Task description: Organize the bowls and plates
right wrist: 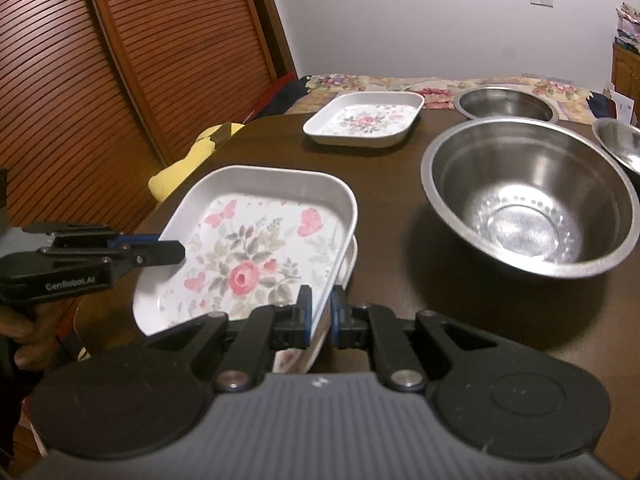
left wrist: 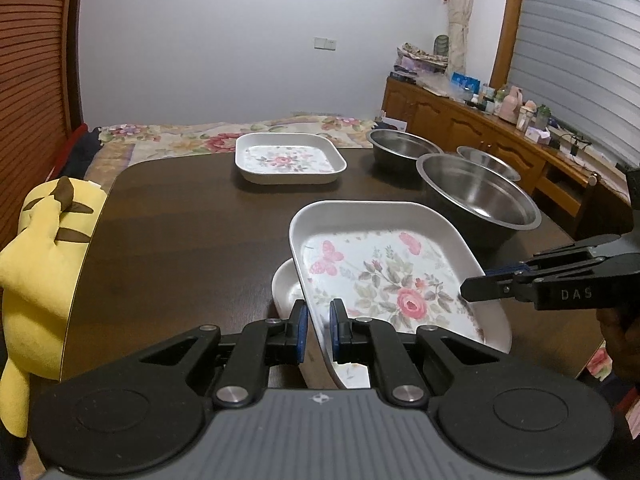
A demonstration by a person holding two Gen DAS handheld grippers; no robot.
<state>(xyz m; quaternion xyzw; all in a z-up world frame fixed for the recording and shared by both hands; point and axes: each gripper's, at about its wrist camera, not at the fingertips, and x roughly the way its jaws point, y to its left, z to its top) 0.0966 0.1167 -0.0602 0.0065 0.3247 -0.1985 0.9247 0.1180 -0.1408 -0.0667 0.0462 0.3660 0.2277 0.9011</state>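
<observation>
A white square floral-printed plate with raised rim [right wrist: 256, 240] is held tilted above a second white plate [left wrist: 286, 290] lying on the dark brown wooden table [left wrist: 180, 232]. The left gripper [left wrist: 318, 330] is clamped on the near rim at one edge; the right gripper [right wrist: 320, 316] is clamped on the rim at the opposite side. The plate appears stiff, light, probably melamine or enamel, glossy and likely slippery; the upright rim is judged the only sound purchase. A two-sided hold limits twisting. A third floral plate [left wrist: 290, 158] stands well apart at the far edge. Three stainless steel bowls [right wrist: 528, 196] stand to the right, thin-walled and smooth, best taken by the lip.
</observation>
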